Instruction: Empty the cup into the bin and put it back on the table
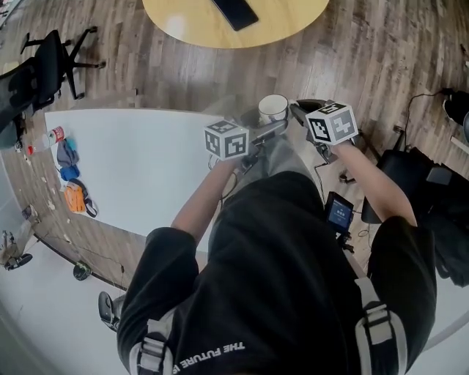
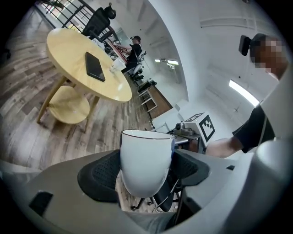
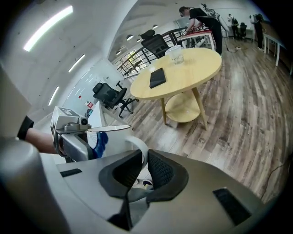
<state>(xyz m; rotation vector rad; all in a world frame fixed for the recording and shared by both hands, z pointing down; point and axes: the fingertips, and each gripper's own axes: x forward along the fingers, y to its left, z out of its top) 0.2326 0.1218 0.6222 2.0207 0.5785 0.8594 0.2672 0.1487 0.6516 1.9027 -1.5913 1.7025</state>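
Observation:
A white cup [image 1: 272, 108] with a dark rim stands upright in the air between both grippers, near the far right corner of the white table [image 1: 132, 168]. In the left gripper view my left gripper [image 2: 145, 170] is shut on the cup [image 2: 145, 160], with its black pads pressed on the two sides of the body. In the right gripper view my right gripper [image 3: 143, 165] is shut on the cup's handle [image 3: 138, 145], and the cup [image 3: 114, 137] sits just beyond the jaws. No bin shows in any view.
A round wooden table [image 1: 220, 29] with a black phone [image 1: 234, 11] stands ahead on the wood floor. A black office chair [image 1: 51, 62] is at far left. Small coloured items [image 1: 69, 176] lie at the white table's left end. Black gear [image 1: 410, 176] sits at right.

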